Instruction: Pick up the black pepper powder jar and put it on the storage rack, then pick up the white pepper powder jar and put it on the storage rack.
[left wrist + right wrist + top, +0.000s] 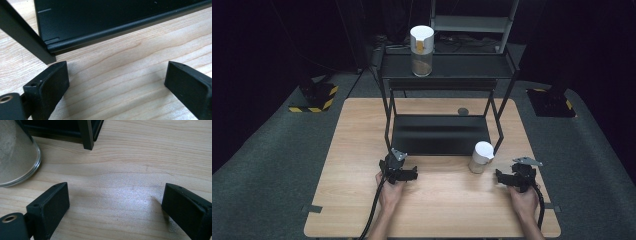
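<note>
The small jar (pixel 481 157) worries me most: it stands upright on the table (pixel 362 150) just in front of the rack's right near leg (pixel 499 131), and if I bring my right gripper (pixel 512 179) in too fast or off-centre, I judge a jaw could clip its rounded glass wall and tip or skid it against that leg. It has a white lid (pixel 484 150) and clear glass over a sandy, pale brown filling; in the right gripper view its curved base (pixel 17 157) sits far left of my jaws, not between them. Right jaws stand wide apart over bare wood, near the jar's right. My left gripper (pixel 404 175), jaws likewise spread and empty, rests near the rack's lower shelf (pixel 112 20). A taller jar (pixel 422 50) stands on the top shelf, far behind
</note>
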`<state>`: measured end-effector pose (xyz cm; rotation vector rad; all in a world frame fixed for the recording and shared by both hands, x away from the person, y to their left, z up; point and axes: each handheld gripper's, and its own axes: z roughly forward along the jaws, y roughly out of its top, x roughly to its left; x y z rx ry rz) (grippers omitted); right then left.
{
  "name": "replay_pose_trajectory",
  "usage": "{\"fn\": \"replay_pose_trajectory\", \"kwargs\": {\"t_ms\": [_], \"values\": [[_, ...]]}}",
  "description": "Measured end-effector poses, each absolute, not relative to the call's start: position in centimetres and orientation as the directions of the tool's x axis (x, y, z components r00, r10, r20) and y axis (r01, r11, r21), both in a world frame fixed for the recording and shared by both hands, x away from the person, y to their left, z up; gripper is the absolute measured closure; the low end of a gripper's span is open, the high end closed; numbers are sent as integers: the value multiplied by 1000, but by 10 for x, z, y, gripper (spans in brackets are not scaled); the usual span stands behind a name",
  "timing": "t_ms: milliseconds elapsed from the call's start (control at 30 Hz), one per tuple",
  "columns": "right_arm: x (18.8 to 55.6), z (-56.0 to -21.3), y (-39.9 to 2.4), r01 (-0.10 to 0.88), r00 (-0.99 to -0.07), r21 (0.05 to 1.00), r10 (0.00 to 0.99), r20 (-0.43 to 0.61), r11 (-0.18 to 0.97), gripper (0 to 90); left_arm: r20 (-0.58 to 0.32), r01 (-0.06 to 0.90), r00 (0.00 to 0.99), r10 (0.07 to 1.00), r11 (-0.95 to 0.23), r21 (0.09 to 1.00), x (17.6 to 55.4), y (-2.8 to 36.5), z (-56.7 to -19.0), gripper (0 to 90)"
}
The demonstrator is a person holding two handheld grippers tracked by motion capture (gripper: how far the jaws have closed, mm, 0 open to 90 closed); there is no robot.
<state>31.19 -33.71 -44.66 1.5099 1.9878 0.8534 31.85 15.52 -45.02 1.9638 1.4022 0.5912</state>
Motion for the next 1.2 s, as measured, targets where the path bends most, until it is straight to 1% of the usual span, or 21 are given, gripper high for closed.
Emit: {"fn": "replay_pose_trajectory", "kwargs": {"t_ms": [800, 933, 1100, 1200], "values": [[312, -446, -337, 654, -261, 733, 965, -15, 188, 69, -3, 654, 325, 946, -222, 723, 317, 154, -450, 54], [315, -446, -333, 663, -255, 725, 967, -15, 186, 29, -4, 654, 325, 946, -222, 723, 317, 154, -450, 54], [316, -445, -335, 662, -269, 723, 963, -15, 196, 25, -6, 653, 324, 946, -220, 725, 317, 154, -451, 54], [316, -444, -336, 664, -275, 720, 961, -15, 201, 39, -5, 653, 325, 946, -221, 724, 317, 154, -450, 54]]}}
